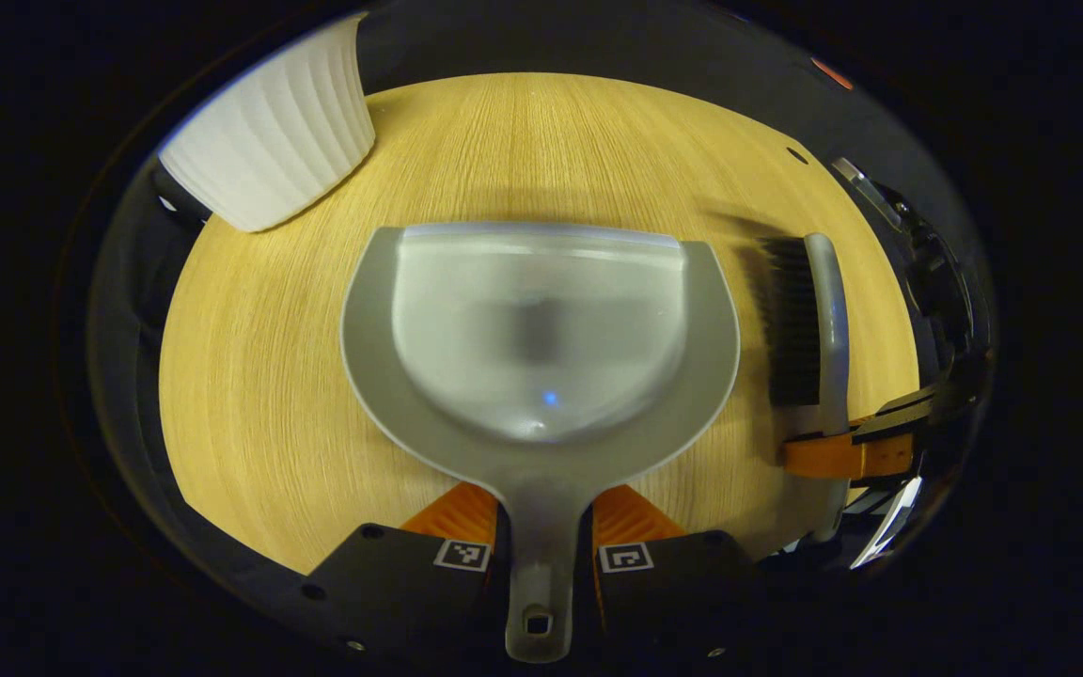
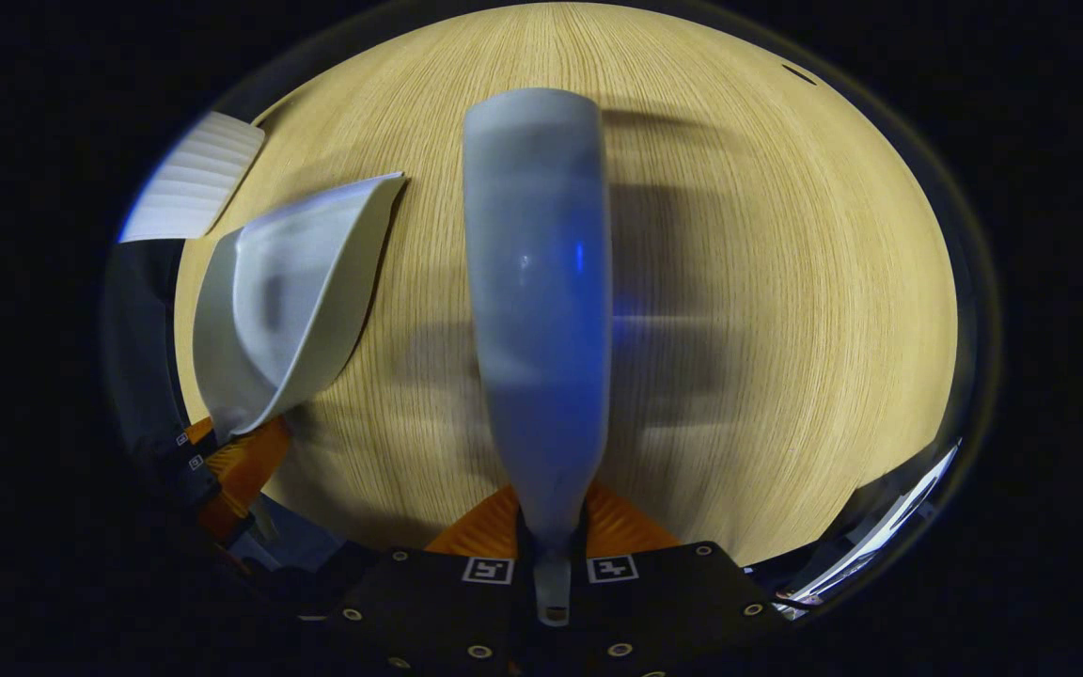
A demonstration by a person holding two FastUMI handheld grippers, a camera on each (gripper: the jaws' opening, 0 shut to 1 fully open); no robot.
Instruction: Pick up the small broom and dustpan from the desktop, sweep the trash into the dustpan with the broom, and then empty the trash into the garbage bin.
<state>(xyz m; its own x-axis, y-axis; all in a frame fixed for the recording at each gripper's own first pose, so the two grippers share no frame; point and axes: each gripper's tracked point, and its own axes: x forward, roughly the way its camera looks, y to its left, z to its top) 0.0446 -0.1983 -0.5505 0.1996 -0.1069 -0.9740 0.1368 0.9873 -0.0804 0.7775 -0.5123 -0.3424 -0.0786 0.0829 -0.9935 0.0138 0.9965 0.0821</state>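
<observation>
The pale wood-grain counter [image 1: 269, 404] spreads out ahead of both grippers, and I can make out no trash on the stretch that shows, so sweeping looks not yet begun.

Up and to the left of the left gripper [image 1: 541, 527] stands the white ribbed plastic garbage bin [image 1: 269, 141], at the counter's far edge, presumably within easy reach for tipping out later.

Directly ahead of the left gripper is the grey plastic dustpan with a frosted translucent hood [image 1: 541, 329]. Its handle runs back between the two fingers, which are pressed in on it from either side, so the pan is carried mouth-forward and roughly level, a sensible hold for receiving sweepings. From the right gripper view the dustpan sits off to the left with its lip near the counter; whether it touches I cannot tell.

The small broom with a pale grey plastic back and black bristles [image 1: 809, 320] lies to the right of the dustpan. In the right gripper view its back extends straight ahead of the right gripper [image 2: 551, 531], with the narrow handle end pinched between both fingers. The bristles face down toward the counter, casting a shadow, which suggests the broom is poised just above the surface, ready to drag debris toward the pan.
</observation>
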